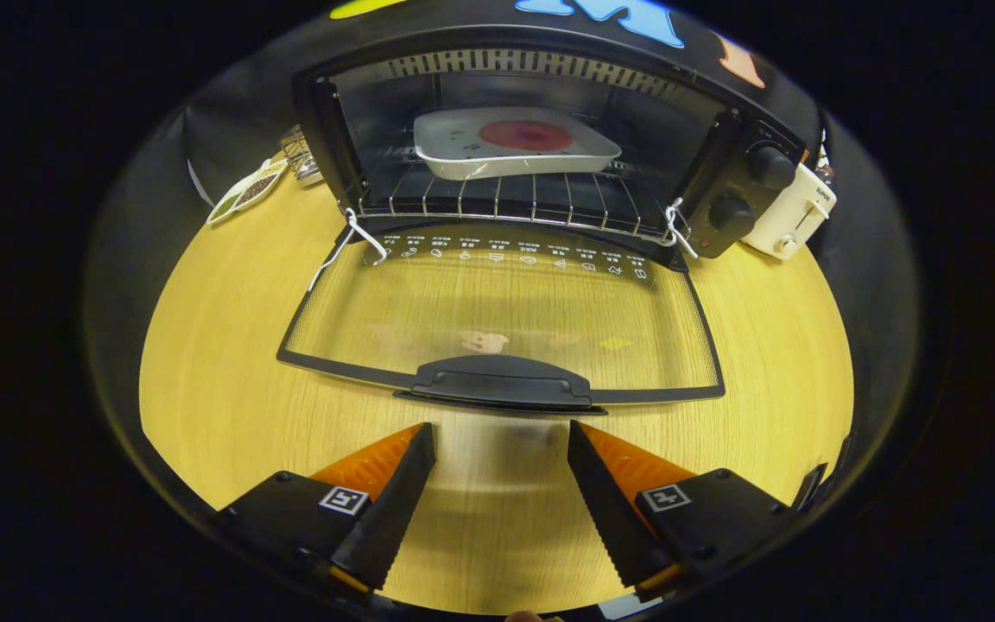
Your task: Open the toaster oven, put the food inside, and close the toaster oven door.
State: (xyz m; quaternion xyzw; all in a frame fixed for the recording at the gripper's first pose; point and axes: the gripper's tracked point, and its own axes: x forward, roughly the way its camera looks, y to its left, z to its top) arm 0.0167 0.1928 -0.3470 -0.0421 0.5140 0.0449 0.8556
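Toaster oven is what we see straight ahead, standing at the back of the wooden surface against the booth's black wall. Its glass door is folded all the way down and lies flat toward us, its dark handle at the near edge. Inside, on the wire rack, we find a white dish with a round reddish piece of food in it; the dish sits well back on the rack, wholly within the cavity. Two black knobs stand one above the other on the oven's right-hand panel. White cords hang at both front corners of the rack, by the door hinges. Just to the right of the oven we see a small white toaster, and to its left a narrow dish with dark bits in it, beside a small wire item we cannot identify. Our fingers are spread wide apart and hold nothing; their orange, ridged pads face each other over bare wood. The tips are just short of the door's handle, apart from it, with the handle lying ahead between them.
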